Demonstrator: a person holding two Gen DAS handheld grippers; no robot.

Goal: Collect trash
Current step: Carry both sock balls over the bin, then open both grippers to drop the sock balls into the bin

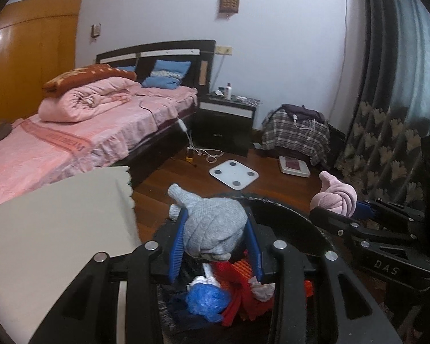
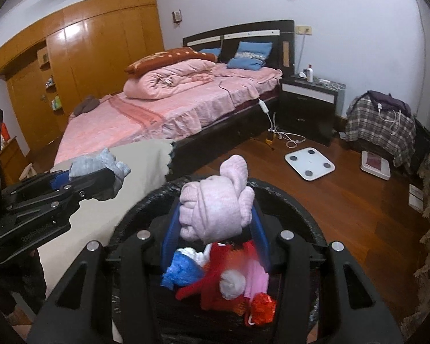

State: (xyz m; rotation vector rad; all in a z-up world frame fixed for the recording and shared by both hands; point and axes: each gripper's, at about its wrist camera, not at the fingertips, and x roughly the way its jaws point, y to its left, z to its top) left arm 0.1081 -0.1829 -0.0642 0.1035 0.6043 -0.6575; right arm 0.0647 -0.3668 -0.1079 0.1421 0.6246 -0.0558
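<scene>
Nearest, the round black trash bin (image 2: 306, 200) holds crumpled blue plastic (image 2: 180, 269), red cloth (image 2: 223, 275), white paper wads (image 2: 232, 283) and a red wrapper (image 2: 262, 306). Over its mouth the left gripper (image 1: 216, 243) clamps a rolled grey knitted sock bundle (image 1: 212, 226) between blue pads, and the right gripper (image 2: 215, 238) clamps a rolled pink knitted sock bundle (image 2: 215, 206). The right gripper's black arm reads "DAS". Beyond, a white square bathroom scale (image 2: 309, 163) lies on the wooden floor (image 2: 358, 215). The pink bedspread (image 1: 43, 143) carries lettering too blurred to read.
</scene>
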